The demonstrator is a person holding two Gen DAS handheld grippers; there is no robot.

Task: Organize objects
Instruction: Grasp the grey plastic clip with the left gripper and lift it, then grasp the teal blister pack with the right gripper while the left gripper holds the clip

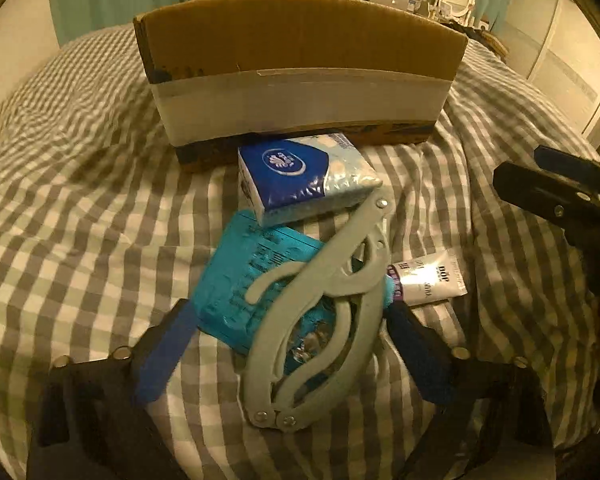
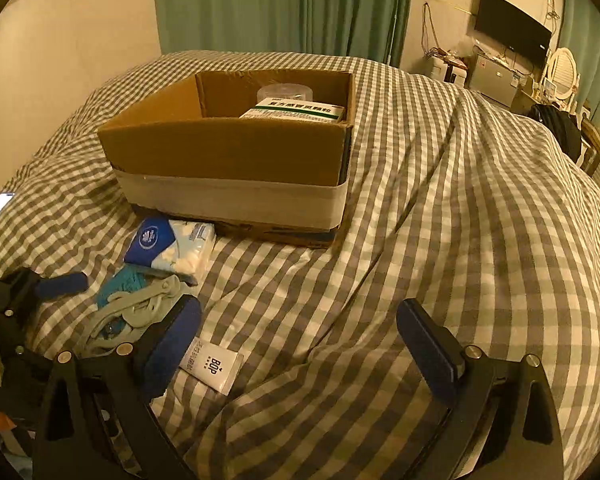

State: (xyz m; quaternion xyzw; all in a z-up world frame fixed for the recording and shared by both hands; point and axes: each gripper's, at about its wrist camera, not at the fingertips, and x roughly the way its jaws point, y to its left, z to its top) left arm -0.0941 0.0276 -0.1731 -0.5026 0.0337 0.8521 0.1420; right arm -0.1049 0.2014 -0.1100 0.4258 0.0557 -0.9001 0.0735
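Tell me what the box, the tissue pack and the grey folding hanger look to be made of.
Box: brown cardboard, matte, with a pale tape band round its lower wall. Tissue pack: thin glossy plastic film, creased and catching glints. Hanger: probably moulded plastic, matte pale grey, with metal rivets at its joints.

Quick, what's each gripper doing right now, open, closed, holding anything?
Left gripper: open, straddling the folding hanger and teal packet, not gripping.
Right gripper: open, holding nothing.
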